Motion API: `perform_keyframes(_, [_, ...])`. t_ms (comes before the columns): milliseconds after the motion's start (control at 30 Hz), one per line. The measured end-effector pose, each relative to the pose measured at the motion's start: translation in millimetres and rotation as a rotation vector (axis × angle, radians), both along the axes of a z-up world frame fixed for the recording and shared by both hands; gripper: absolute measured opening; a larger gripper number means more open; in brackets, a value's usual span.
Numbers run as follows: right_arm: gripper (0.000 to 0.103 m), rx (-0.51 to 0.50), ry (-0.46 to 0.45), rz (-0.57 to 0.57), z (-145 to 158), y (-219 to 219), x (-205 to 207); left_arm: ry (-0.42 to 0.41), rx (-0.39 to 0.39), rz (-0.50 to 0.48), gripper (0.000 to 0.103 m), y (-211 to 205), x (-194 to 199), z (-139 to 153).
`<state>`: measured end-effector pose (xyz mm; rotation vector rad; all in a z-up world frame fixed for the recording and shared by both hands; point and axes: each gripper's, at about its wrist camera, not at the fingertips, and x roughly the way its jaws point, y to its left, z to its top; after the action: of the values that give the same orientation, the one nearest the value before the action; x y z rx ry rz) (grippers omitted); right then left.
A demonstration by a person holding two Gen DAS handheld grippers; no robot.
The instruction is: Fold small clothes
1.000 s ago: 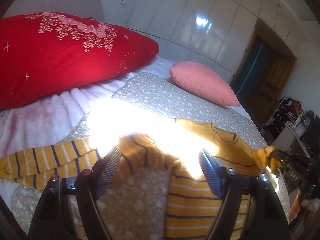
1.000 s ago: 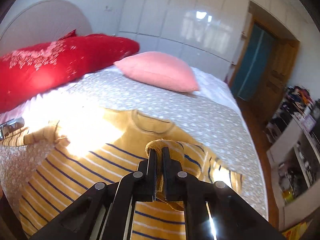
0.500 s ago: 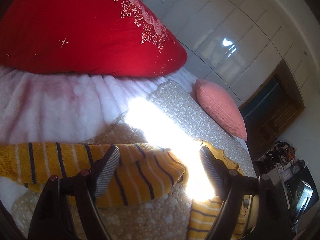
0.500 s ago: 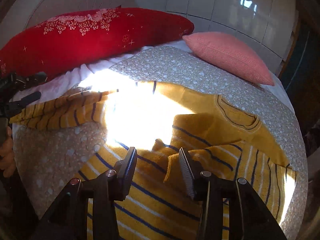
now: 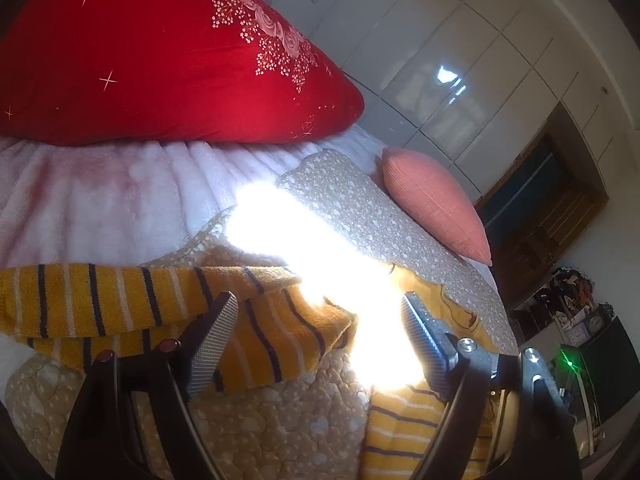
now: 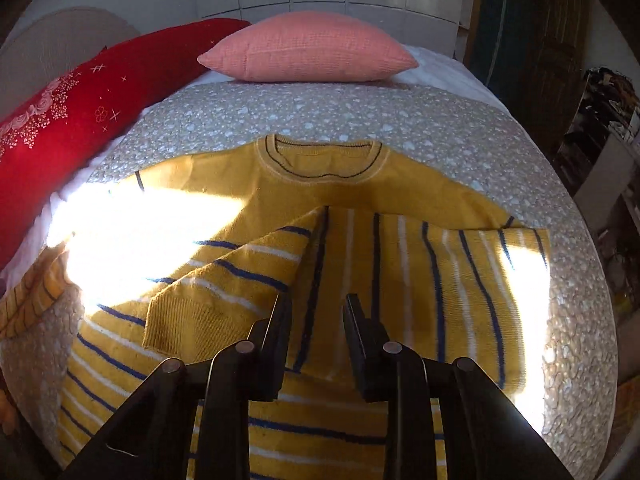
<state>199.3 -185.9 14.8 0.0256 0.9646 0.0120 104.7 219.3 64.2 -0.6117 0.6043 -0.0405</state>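
Observation:
A small yellow sweater [image 6: 344,192] with navy and white stripes lies on the bed, collar away from me. Its right sleeve [image 6: 400,272] is folded across the chest, cuff [image 6: 176,328] resting left of centre. My right gripper [image 6: 316,312] is open and empty just above that folded sleeve. The left sleeve [image 5: 120,304] stretches out flat to the left, partly doubled over. My left gripper [image 5: 316,344] is open and empty, hovering over that sleeve near the shoulder. A bright sun patch washes out the sweater's middle in the left wrist view.
A beige heart-print quilt [image 6: 360,116] covers the bed. A large red pillow [image 5: 152,60] and a pink pillow [image 6: 308,48] lie at the head. A white fluffy blanket [image 5: 100,200] lies under the red pillow. A dark door [image 5: 540,208] and cluttered shelves [image 6: 608,120] stand at right.
My right gripper opened, let go of the right sleeve's cuff and left the sleeve folded across the chest. My left gripper, open throughout, moved left over the left sleeve.

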Motion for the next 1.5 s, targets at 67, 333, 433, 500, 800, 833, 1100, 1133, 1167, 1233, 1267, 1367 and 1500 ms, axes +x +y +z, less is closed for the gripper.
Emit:
perform_keyframes(67, [0.015, 0.044, 0.017, 0.002, -8.9, 15.5, 19.7, 0.001, 0.022, 0.012, 0.082, 1.5, -1.0, 1.0])
perform_keyframes(333, [0.028, 0.355, -0.051, 0.221, 23.5, 72.4, 40.7, 0.046, 0.036, 0.025, 0.083, 15.0, 6.3, -8.3])
perform_keyframes(433, [0.052, 0.209, -0.08, 0.167, 21.2, 73.0, 25.7, 0.042, 0.034, 0.035, 0.083, 17.3, 4.8, -6.3])
perform_keyframes(500, [0.052, 0.126, -0.066, 0.179, 11.9, 74.2, 19.3, 0.023, 0.06, 0.05, 0.083, 16.5, 1.1, -0.9])
perform_keyframes(800, [0.054, -0.093, -0.118, 0.311, -6.4, 134.5, 2.0, 0.029, 0.086, 0.127, 0.085, 31.0, -3.1, -1.4])
perform_keyframes(833, [0.054, -0.151, -0.113, 0.314, -11.4, 140.2, 3.9, 0.031, 0.08, 0.142, 0.085, 35.9, -4.5, -1.3])
perform_keyframes(1100, [0.005, -0.102, -0.057, 0.243, -9.8, 134.8, 27.1, 0.059, 0.053, 0.381, 0.085, 103.4, -25.7, -1.4])
perform_keyframes(1133, [0.005, -0.091, -0.054, 0.255, -8.8, 139.1, 27.5, 0.073, 0.028, 0.407, 0.085, 114.3, -28.1, -5.4])
perform_keyframes(1167, [0.005, -0.078, -0.047, 0.274, -9.2, 143.7, 27.3, 0.088, 0.0, 0.432, 0.085, 124.8, -30.4, -9.8])
perform_keyframes(1233, [0.009, -0.09, -0.026, 0.306, -12.0, 154.4, 26.8, 0.12, -0.041, 0.494, 0.085, 143.8, -36.8, -18.3])
perform_keyframes(1267, [0.009, -0.129, -0.043, 0.296, -11.1, 159.5, 23.8, 0.133, -0.058, 0.533, 0.085, 153.2, -41.5, -21.7])
perform_keyframes(1367, [0.017, -0.186, -0.143, 0.303, 1.6, 179.9, 2.0, 0.156, -0.089, 0.665, 0.085, 180.4, -61.4, -27.2])
perform_keyframes(1500, [0.03, -0.092, -0.185, 0.468, 18.2, 228.0, -35.1, 0.177, -0.056, 0.846, 0.085, 204.9, -89.1, -26.8])
